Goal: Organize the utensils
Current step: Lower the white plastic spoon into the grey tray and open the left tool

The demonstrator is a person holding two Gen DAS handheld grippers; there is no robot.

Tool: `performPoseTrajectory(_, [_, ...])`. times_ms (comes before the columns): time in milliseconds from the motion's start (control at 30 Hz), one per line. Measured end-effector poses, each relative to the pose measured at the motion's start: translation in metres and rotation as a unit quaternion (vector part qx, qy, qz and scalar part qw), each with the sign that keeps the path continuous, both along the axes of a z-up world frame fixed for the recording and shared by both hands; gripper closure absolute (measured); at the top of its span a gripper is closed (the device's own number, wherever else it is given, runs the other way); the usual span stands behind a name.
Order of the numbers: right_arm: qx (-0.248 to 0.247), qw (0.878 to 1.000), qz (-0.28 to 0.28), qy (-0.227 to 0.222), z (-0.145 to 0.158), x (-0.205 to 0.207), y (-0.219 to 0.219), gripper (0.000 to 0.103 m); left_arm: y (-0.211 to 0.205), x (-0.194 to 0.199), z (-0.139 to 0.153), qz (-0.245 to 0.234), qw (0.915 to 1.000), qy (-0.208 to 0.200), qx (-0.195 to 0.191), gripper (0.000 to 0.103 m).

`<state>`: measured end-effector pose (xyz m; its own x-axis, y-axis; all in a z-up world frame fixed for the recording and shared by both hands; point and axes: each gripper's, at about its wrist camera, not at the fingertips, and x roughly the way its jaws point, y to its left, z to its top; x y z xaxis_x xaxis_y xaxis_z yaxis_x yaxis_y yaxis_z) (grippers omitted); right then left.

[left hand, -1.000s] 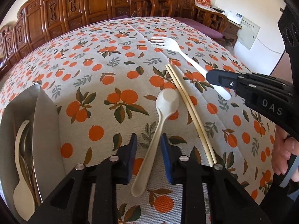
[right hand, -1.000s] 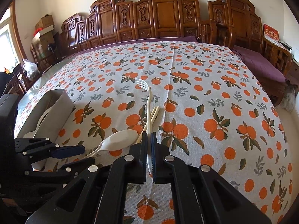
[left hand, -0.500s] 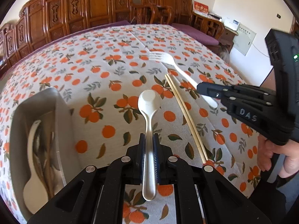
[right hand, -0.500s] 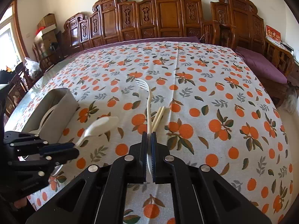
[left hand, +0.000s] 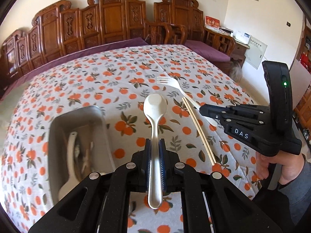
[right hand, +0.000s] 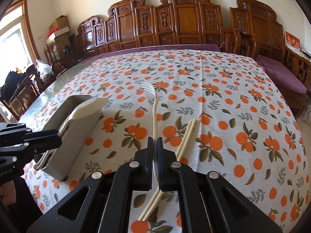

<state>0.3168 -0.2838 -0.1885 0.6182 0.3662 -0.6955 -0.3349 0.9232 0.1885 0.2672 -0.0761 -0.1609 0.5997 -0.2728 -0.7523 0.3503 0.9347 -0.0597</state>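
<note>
My left gripper is shut on the handle of a white spoon and holds it in the air above the table, to the right of the grey utensil box. My right gripper is shut on the handle of a white fork, held above the cloth. In the right wrist view the spoon bowl hangs over the box. A pair of pale chopsticks lies on the tablecloth between the grippers; it also shows in the right wrist view.
The box holds another white spoon and several other utensils. The table wears an orange-print cloth. Carved wooden chairs line the far side. The right gripper and a hand show at the right of the left wrist view.
My left gripper closed on the white spoon and lifted it off the cloth, moving toward the box. My right gripper kept the fork and rose with it.
</note>
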Motion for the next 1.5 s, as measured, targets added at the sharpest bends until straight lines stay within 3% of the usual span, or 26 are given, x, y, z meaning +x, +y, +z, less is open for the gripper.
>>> performPoseTrajectory(267, [0.019, 0.999, 0.027, -0.026, 0.026, -0.024, 0.018, 0.098, 0.033, -0.017, 0.011, 0.036, 0.9993, -0.005, 0.005, 0.096])
performPoseTrajectory(533, [0.009, 0.998, 0.061, -0.018, 0.027, -0.039, 0.046, 0.098, 0.070, -0.021, 0.005, 0.078, 0.9969, 0.008, 0.007, 0.096])
performPoseTrajectory(867, [0.002, 0.995, 0.101, -0.011, 0.023, -0.057, 0.075, 0.098, 0.101, 0.003, -0.029, 0.125, 0.9909, 0.048, 0.020, 0.096])
performPoseTrajectory(1500, [0.015, 0.994, 0.103, 0.016, 0.015, -0.071, 0.083, 0.098, 0.095, 0.033, -0.057, 0.125, 0.9873, 0.096, 0.018, 0.095])
